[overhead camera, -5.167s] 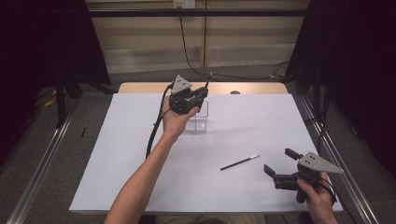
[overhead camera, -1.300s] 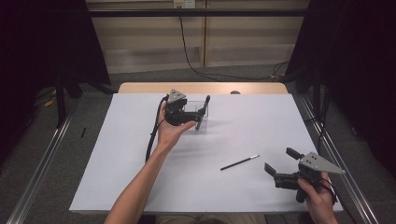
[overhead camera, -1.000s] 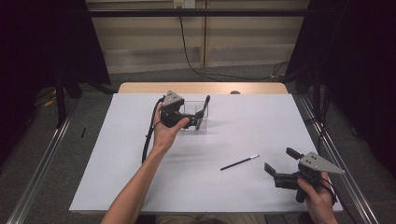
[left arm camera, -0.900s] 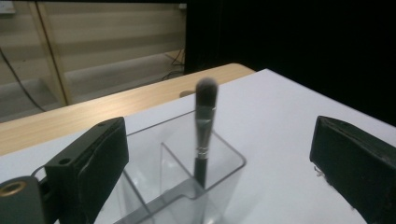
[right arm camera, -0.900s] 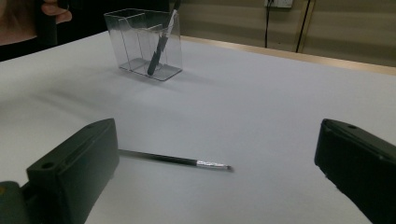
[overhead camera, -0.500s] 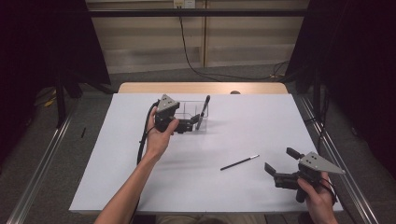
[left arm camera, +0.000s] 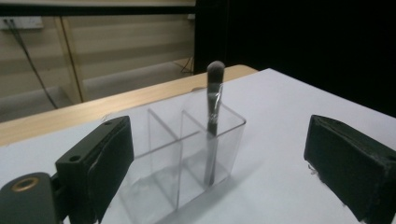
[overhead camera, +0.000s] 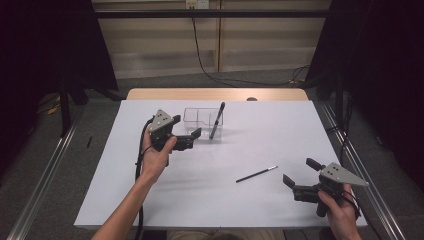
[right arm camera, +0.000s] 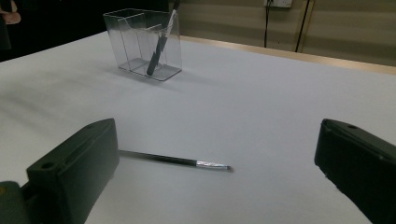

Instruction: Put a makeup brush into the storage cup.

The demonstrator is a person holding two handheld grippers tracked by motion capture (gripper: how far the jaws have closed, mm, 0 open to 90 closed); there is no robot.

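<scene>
A clear divided organizer (overhead camera: 199, 121) stands at the back middle of the white table. A dark makeup brush (overhead camera: 216, 120) leans upright in its right end compartment, bristle head up. My left gripper (overhead camera: 190, 139) is open and empty, just left of and in front of the organizer, pointing at it. In the left gripper view the organizer (left arm camera: 187, 154) and brush (left arm camera: 213, 107) sit between the open jaws, a little beyond them. A thin brush (overhead camera: 256, 174) lies flat on the table. My right gripper (overhead camera: 301, 172) is open to the right of it. The thin brush (right arm camera: 187, 162) lies just ahead of its jaws.
The white table cover (overhead camera: 280, 130) ends at a wooden strip (overhead camera: 215, 94) along the back. Metal rails (overhead camera: 350, 155) run along both sides. A black cable (overhead camera: 139, 165) trails from the left gripper along the forearm.
My left gripper has let go of the dark brush, which now stands in the organizer, and has drawn back to the left and toward me. The right gripper has not moved.
</scene>
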